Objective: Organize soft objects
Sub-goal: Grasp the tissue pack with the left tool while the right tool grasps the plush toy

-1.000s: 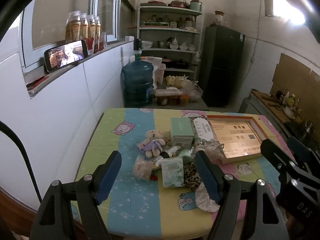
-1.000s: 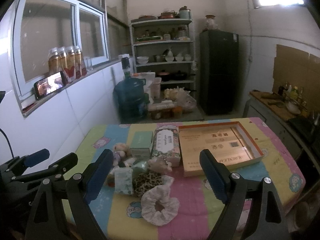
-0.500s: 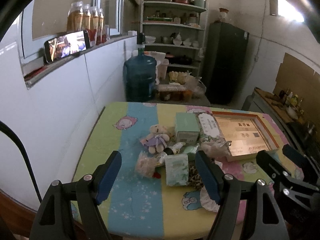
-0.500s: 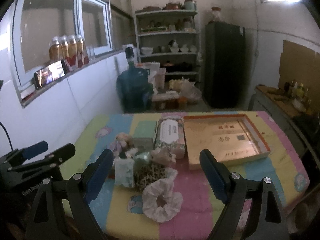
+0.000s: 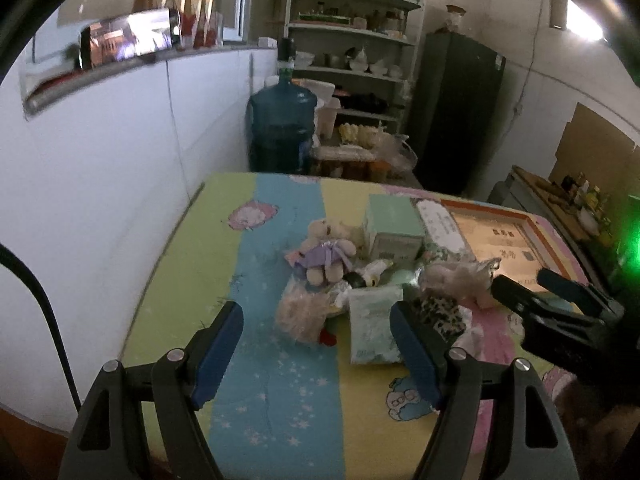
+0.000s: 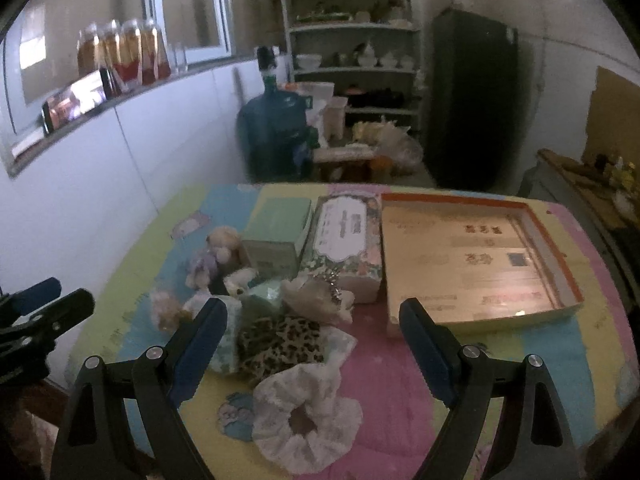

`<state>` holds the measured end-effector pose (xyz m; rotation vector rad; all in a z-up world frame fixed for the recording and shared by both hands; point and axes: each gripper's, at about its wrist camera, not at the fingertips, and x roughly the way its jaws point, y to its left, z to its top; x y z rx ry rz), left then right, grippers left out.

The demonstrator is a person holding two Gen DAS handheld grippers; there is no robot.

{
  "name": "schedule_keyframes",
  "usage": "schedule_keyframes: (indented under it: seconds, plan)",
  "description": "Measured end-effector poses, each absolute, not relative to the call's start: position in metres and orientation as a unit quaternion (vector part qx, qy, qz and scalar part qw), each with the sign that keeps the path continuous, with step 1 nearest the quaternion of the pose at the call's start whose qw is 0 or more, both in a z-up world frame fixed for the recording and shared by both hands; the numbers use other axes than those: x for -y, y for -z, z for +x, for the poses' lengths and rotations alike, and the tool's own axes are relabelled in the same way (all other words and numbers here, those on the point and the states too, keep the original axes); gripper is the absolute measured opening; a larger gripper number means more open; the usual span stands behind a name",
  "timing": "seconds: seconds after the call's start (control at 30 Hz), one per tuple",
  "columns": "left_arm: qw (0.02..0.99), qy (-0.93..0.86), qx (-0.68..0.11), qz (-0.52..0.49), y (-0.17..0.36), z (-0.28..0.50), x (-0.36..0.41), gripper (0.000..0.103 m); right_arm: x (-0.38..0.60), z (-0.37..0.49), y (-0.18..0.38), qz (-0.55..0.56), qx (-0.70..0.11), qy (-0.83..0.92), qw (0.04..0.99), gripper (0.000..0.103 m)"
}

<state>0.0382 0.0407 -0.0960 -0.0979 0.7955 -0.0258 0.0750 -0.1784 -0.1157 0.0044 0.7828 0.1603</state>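
Lying lengthwise, tissue pack [image 6: 347, 243] long axis toward shelves [image 6: 352, 40].

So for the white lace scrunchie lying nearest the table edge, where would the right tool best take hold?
Grip the ruffled ring of the white lace scrunchie on its near side, one finger in the centre hole and one outside, coming down from above. It lies flat on the table with the hole facing up, and the leopard-print piece crowds its far edge. The right tool stands open above it.
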Motion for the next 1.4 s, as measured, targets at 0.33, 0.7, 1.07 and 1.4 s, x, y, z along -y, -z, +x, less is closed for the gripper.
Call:
schedule_keyframes:
  seconds: [0.33,0.7,1.07,1.4]
  plan:
    - [0.911,0.083,-0.402,-0.033,0.143,0.051,-0.006,0.076,0.178,0.115,0.148,-0.004,-0.408,-0.08,0.909,0.089]
    - [0.906,0.063,-0.417,-0.037,0.186,0.072,0.013,0.072,0.177,0.132,0.158,-0.002,-0.42,-0.106,0.901,0.089]
    - [0.897,0.081,-0.431,-0.054,0.208,0.09,0.011,0.05,0.18,0.138,0.169,0.015,-0.438,-0.117,0.891,0.061]
    - [0.907,0.078,-0.41,-0.065,0.199,0.084,0.002,0.04,0.189,0.13,0.167,0.031,-0.445,-0.122,0.887,0.042]
